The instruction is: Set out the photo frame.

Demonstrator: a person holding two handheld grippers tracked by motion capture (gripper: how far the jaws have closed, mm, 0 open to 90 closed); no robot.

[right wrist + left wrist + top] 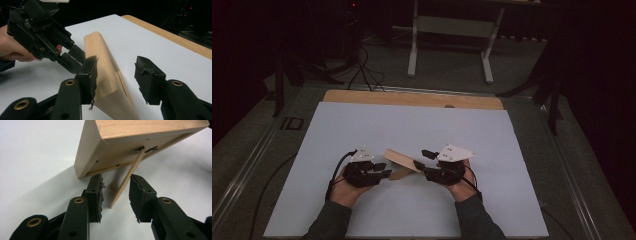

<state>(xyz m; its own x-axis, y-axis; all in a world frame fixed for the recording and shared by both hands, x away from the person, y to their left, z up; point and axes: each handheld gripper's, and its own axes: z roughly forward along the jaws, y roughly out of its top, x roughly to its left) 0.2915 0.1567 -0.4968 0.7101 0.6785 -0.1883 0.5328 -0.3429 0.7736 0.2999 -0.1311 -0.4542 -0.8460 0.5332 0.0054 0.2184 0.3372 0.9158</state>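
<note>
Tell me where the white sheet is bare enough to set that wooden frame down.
The white sheet is bare across its whole far half, up to the wooden table edge, and along both side margins. It is crowded only near the front centre, where the wooden frame sits between the left hand-held gripper and the right hand-held gripper.

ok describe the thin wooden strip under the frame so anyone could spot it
On the white sheet covering the table, a pale wooden picture frame is propped between the two black grippers. From the metal fitting on its back, a thin flat wooden strip slants down to the sheet.
</note>
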